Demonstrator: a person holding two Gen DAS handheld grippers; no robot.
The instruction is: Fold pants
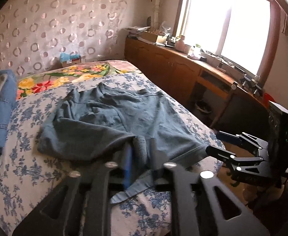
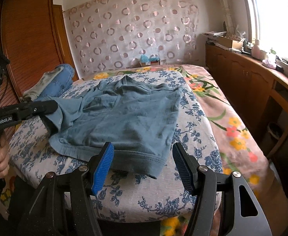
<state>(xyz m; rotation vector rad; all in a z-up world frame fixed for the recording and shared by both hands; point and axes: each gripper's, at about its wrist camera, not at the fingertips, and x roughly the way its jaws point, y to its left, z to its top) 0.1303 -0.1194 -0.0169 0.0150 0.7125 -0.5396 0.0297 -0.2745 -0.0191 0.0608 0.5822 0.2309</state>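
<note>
Blue-grey pants point(image 1: 112, 118) lie spread and wrinkled on the floral bed cover point(image 1: 26, 167). In the left wrist view my left gripper point(image 1: 140, 153) is shut on the pants' near hem, with cloth bunched between the fingers. In the right wrist view the same left gripper point(image 2: 51, 108) holds a lifted corner of the pants point(image 2: 124, 118) at their left edge. My right gripper point(image 2: 143, 163) is open with blue pads point(image 2: 102, 165) and hovers just in front of the near hem, touching nothing. It also shows at the right in the left wrist view point(image 1: 216, 143).
Folded blue jeans and a grey garment point(image 2: 53, 82) lie at the bed's left rear. A wooden cabinet point(image 1: 173, 68) with clutter runs under the window on the right. A flowered blanket point(image 2: 222, 108) covers the bed's right side. A wooden wardrobe point(image 2: 30, 39) stands at the left.
</note>
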